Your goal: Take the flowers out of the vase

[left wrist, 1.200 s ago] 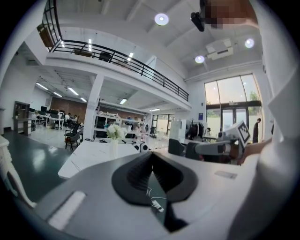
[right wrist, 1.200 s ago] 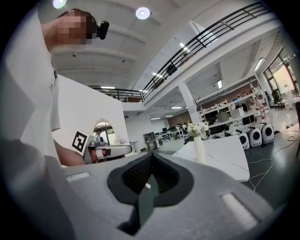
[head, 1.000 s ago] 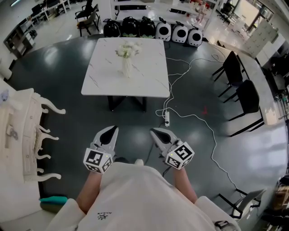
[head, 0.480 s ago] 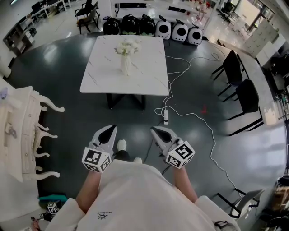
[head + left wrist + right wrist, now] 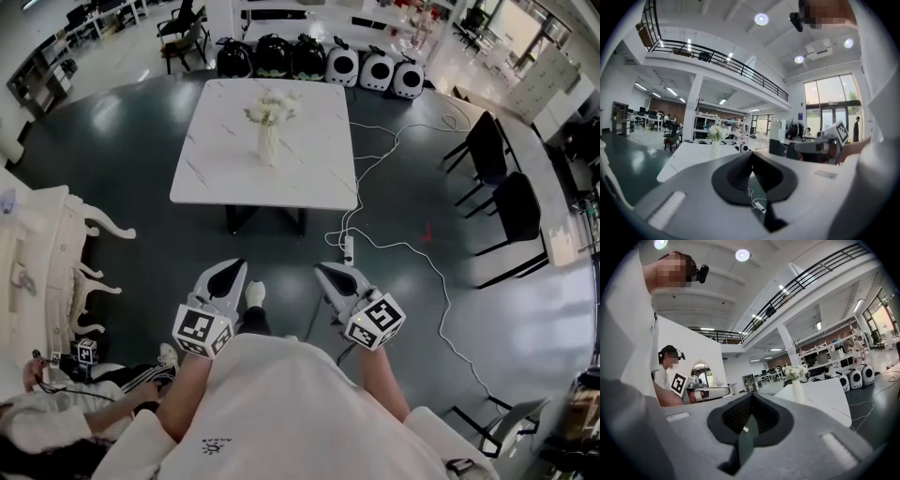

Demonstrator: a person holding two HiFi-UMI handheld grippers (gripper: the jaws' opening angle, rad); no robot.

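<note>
Flowers [image 5: 267, 108]: white bunch standing upright in the vase, well ahead of both sets of jaws and roughly midway between their lines of aim.
Vase [image 5: 269, 145]: pale and slender, upright near the far middle of the surface; nothing touches it.
Surface [image 5: 309, 178]: white marbled table top, well apart from the jaws, with dark floor between.
Left gripper [image 5: 228, 274]: jaws clenched together, nothing between them; the flowers show small and far beyond the tips, a little to their left.
Right gripper [image 5: 335, 278]: jaws clenched together and empty; the flowers show far beyond the tips, to their right.
Done so far: nothing of the task, judging by the flowers seated in the vase and both grippers held close to the body.
Left to do: probably closing in on the surface, parting the jaws, gripping the stems, and lifting them clear of the vase.
Hard to make out: number of stems, how deep they sit, and whether the vase holds water, all too small to tell.
Cut off: person holding the grippers below the chest; a second person [image 5: 56, 427] at the lower left edge is only partly in view.
</note>
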